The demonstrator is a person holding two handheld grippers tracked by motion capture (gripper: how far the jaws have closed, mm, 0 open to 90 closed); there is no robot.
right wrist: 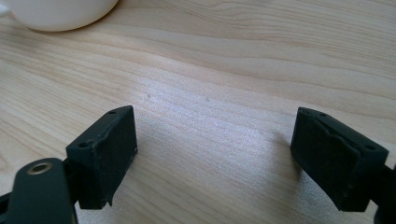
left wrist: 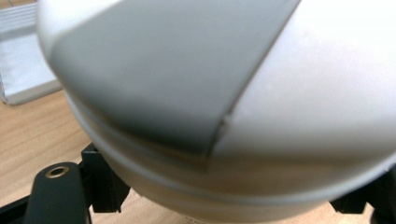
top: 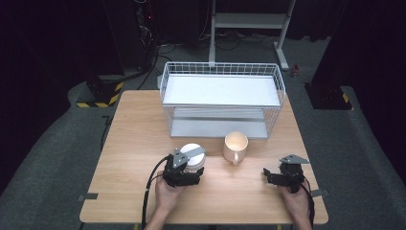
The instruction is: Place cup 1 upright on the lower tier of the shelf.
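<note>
White cup [top: 192, 155] upside down on table [top: 134, 143], clamped in left gripper [top: 186, 167]. Cream mug [top: 235, 146] at its 3 o'clock, near. Right gripper [top: 269, 175] wide open, holding nothing, well apart. Wire basket [top: 221, 96] at 12.

- The tabletop [top: 143, 143] is bright from a light above, and the room around it is dark
- Up close, the white cup [left wrist: 280, 93] looks blurry
- The black fingers [right wrist: 105, 154] drop soft shadows on the shiny wood

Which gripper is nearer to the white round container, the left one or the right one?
Left. The left gripper is closed around the white round container. The right gripper rests open, far across the table, beyond the cream mug.
</note>
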